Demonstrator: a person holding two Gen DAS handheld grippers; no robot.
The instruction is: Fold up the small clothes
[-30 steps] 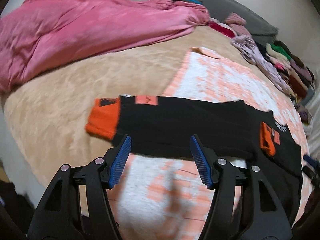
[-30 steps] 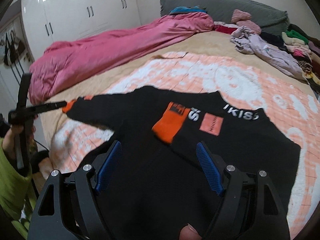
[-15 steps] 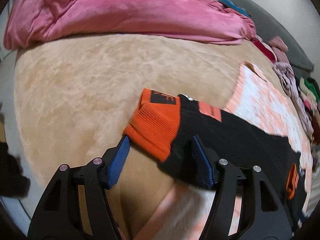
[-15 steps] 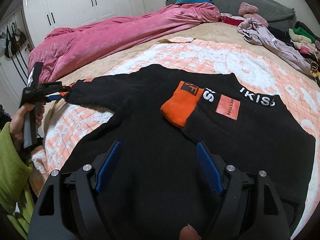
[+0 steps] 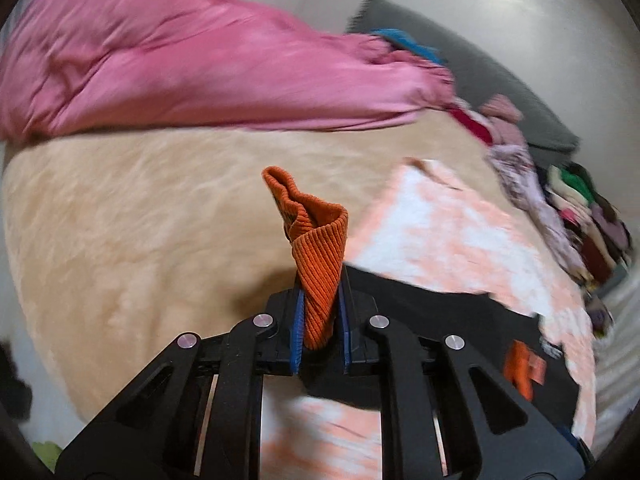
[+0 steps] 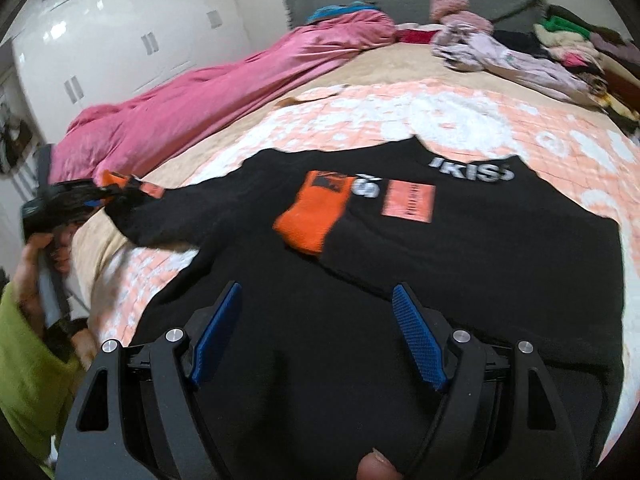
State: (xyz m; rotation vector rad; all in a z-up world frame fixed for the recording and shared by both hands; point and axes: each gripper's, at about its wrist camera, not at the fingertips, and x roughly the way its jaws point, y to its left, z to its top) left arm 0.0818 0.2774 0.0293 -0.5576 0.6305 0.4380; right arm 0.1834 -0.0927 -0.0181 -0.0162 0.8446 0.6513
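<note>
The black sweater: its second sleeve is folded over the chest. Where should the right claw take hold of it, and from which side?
Probably at the folded orange cuff, the thick free end lying flat on the black sweater. The open right claw could come from the hem side, over the body. The left claw holds the other orange cuff.

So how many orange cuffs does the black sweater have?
2. One orange cuff is pinched in the left tongs, off to the sweater's left. The other orange cuff lies folded across the sweater's chest, ahead of the open right tongs.
</note>
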